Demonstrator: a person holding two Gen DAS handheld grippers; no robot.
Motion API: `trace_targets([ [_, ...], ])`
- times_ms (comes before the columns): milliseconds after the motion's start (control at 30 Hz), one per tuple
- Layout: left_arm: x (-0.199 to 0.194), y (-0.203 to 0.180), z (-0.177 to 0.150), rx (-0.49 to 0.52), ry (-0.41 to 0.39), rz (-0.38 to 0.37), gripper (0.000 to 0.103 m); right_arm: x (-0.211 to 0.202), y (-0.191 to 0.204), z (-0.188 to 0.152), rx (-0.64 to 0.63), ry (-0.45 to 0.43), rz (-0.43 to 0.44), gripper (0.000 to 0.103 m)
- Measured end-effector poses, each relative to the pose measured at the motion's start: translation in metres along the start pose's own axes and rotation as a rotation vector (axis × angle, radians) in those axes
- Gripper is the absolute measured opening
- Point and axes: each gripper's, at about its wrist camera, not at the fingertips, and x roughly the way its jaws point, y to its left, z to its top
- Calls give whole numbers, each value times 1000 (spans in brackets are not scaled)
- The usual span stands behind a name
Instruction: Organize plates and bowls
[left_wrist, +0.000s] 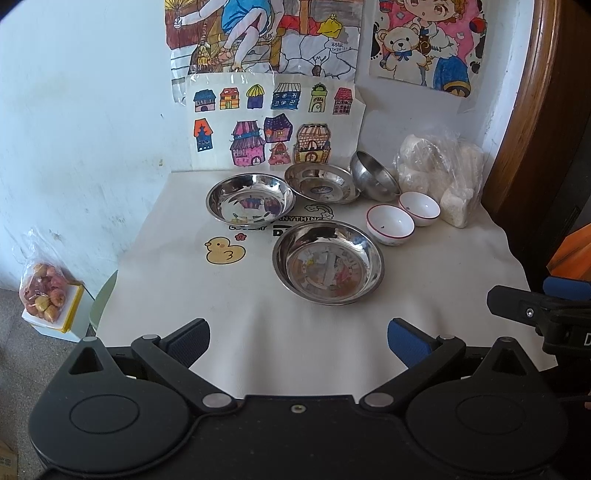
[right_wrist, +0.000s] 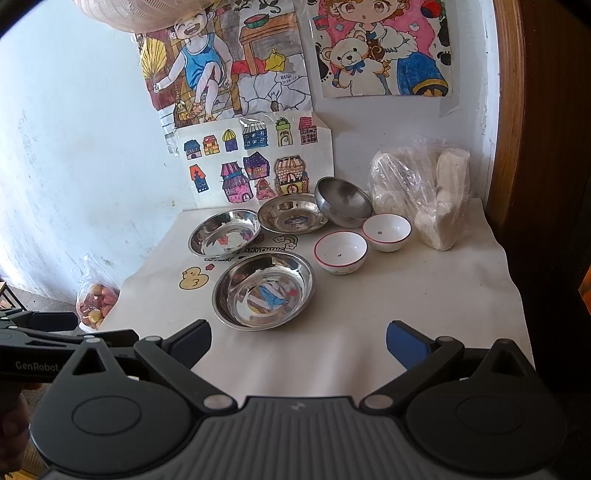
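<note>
Both my claws hang spread wide and empty: left gripper, right gripper. The nearest steel plate lies straight ahead of the left, slightly left of the right. Left seems nearer, though fisheye distortion makes that uncertain.

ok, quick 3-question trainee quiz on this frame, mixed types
1. How many steel plates lie flat on the cloth?
2. True or false: the two white bowls are stacked.
3. The tilted steel bowl leans beside: A) plastic bag B) duck print

Key: 1. three; 2. false, side by side; 3. A

Both the left hand-held gripper and the right hand-held gripper are open, holding nothing.
</note>
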Motion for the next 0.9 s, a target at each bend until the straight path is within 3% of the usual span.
trace_targets([
  [467,21,7,9,-23,64,-13,102,12,-8,1,18,36,-1,103],
  [900,87,2,40,-194,158,-55,102,60,-48,26,14,133,18,103],
])
